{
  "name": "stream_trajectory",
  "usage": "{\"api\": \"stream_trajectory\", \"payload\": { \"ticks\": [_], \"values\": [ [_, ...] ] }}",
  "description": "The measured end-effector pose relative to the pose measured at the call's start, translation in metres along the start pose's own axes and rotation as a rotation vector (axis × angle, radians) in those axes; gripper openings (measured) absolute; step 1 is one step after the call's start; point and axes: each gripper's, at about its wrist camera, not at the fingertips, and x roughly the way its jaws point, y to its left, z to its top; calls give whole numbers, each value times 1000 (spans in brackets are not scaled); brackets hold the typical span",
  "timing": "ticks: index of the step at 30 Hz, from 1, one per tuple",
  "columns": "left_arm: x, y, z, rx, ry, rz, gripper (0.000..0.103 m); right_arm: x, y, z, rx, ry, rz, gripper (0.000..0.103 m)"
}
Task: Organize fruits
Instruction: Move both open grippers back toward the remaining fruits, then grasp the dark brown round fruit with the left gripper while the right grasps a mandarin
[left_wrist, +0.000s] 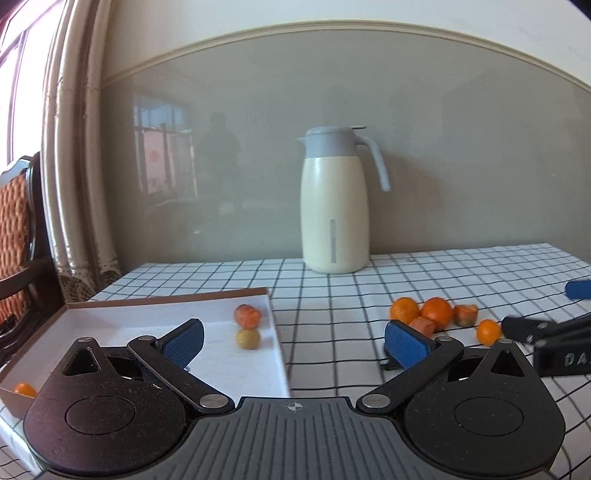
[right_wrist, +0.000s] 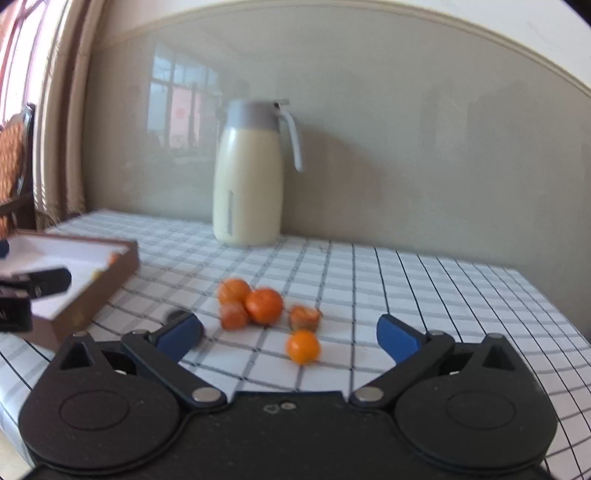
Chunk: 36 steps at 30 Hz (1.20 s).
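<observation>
Checked tablecloth (right_wrist: 406, 280) holds loose fruits (right_wrist: 264, 305); both grippers' jaws spread, empty.

Five fruits (right_wrist: 264, 305) lie loose on the surface (right_wrist: 406, 295); three fruits (left_wrist: 248, 338) in one box (left_wrist: 166, 321); one jug (left_wrist: 334, 206).
</observation>
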Motion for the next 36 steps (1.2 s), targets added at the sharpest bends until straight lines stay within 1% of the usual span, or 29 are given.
{"api": "stream_trajectory", "payload": {
  "ticks": [1, 6, 8, 10, 15, 18, 21, 22, 24, 25, 27, 32, 35, 36],
  "values": [
    [2, -5, 0, 0, -3, -11, 103, 1, -3, -2, 5, -5, -4, 97],
    [15, -30, -3, 47, 7, -41, 103, 17, -14, -8, 35, 33, -16, 97],
    [22, -37, -3, 63, 26, -53, 103, 20, -16, -8, 42, 24, -15, 97],
    [25, -41, -3, 65, 17, -60, 103, 26, -18, -7, 46, 26, -19, 97],
    [38, -49, -7, 62, 38, -68, 103, 36, -24, -5, 49, 27, -21, 97],
    [47, -54, -12, 66, 59, -75, 103, 44, -26, -5, 48, 40, -11, 95],
    [52, -58, -19, 66, 63, -75, 103, 50, -27, -6, 42, 61, 0, 94],
    [55, -60, -21, 71, 80, -77, 103, 52, -26, -7, 37, 66, -3, 93],
    [55, -62, -20, 55, 64, -88, 103, 54, -26, -7, 26, 68, -3, 91],
    [55, -64, -21, 59, 59, -83, 103, 56, -26, -6, 24, 72, -5, 88],
    [61, -67, -22, 68, 79, -89, 103, 60, -28, -6, 28, 84, -1, 84],
    [71, -67, -18, 36, 112, -99, 103, 69, -28, -6, 23, 96, 3, 79],
    [79, -66, -16, 19, 141, -106, 102, 75, -26, -6, 18, 121, 18, 72],
    [81, -65, -16, 15, 151, -110, 100, 77, -25, -5, 17, 129, 24, 68]
  ]
}}
